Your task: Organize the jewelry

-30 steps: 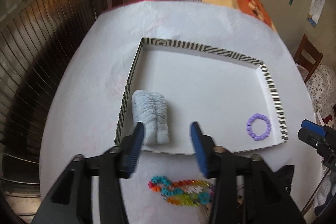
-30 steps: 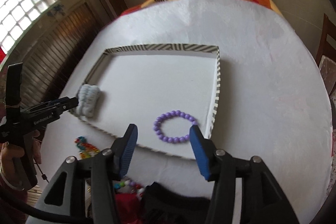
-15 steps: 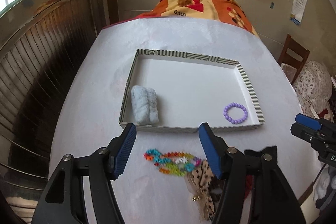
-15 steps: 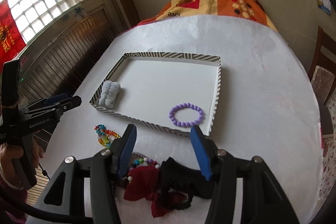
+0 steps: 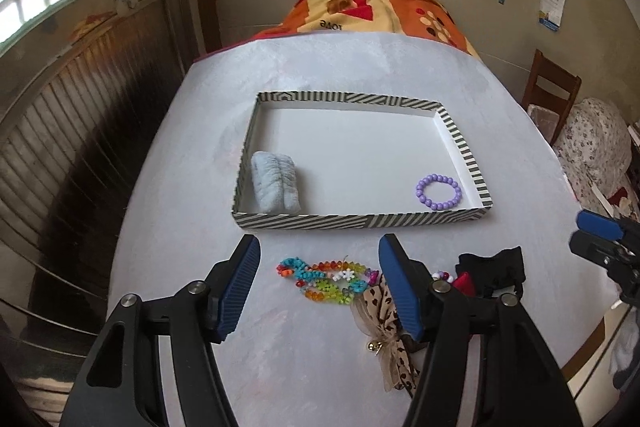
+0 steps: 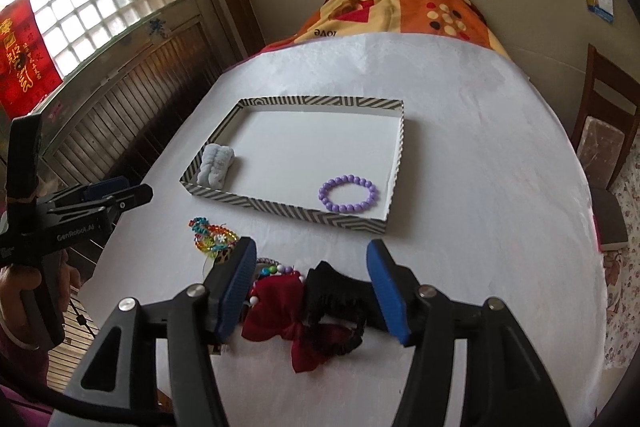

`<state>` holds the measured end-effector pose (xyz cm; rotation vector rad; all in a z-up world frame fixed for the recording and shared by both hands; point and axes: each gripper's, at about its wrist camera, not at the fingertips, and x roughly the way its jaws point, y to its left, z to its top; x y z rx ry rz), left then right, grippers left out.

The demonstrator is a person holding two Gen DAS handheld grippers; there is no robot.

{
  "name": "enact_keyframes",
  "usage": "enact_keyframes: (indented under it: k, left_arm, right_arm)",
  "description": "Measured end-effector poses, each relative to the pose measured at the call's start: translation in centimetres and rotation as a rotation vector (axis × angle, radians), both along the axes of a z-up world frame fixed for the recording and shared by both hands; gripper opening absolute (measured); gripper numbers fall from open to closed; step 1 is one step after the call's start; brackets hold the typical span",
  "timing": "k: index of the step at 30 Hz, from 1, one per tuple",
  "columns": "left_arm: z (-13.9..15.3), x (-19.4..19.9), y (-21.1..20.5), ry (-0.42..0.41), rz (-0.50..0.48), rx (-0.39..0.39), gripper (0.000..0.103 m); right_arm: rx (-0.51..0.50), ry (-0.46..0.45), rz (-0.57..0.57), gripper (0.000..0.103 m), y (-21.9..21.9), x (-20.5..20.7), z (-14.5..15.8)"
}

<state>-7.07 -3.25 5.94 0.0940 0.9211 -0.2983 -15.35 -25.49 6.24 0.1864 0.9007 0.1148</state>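
Observation:
A striped tray (image 5: 360, 221) (image 6: 280, 205) on the white table holds a pale blue scrunchie (image 5: 275, 181) (image 6: 216, 163) at its left and a purple bead bracelet (image 5: 439, 191) (image 6: 348, 194) at its right. In front of the tray lie a multicoloured bead chain (image 5: 324, 279) (image 6: 210, 237), a leopard-print bow (image 5: 384, 331), a red bow (image 6: 280, 311) and a black scrunchie (image 6: 336, 295) (image 5: 494, 267). My left gripper (image 5: 320, 267) is open above the bead chain, holding nothing. My right gripper (image 6: 312, 263) is opening above the red bow and black scrunchie, its pads clear of them.
A patterned orange blanket (image 5: 372, 7) lies at the table's far end. A wooden slatted wall (image 5: 80, 115) runs along the left; a chair (image 5: 554, 91) stands at the right. A hand (image 6: 20, 287) holds the left gripper's handle in the right wrist view.
Both grippers have pulled back and up from the tray, leaving the blue scrunchie and purple bracelet inside. The loose items in front of the tray have come into view. The left jaws widened.

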Motion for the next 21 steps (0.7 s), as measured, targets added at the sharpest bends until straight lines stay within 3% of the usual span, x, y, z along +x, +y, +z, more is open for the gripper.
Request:
enact_keyframes:
  k: [21]
  left_arm:
    - [0.8,-1.4,0.6,-0.050,0.017,0.010,0.052]
  right_arm:
    - [-0.030,0.010,-0.019,0.064,0.5,-2.3,0.2]
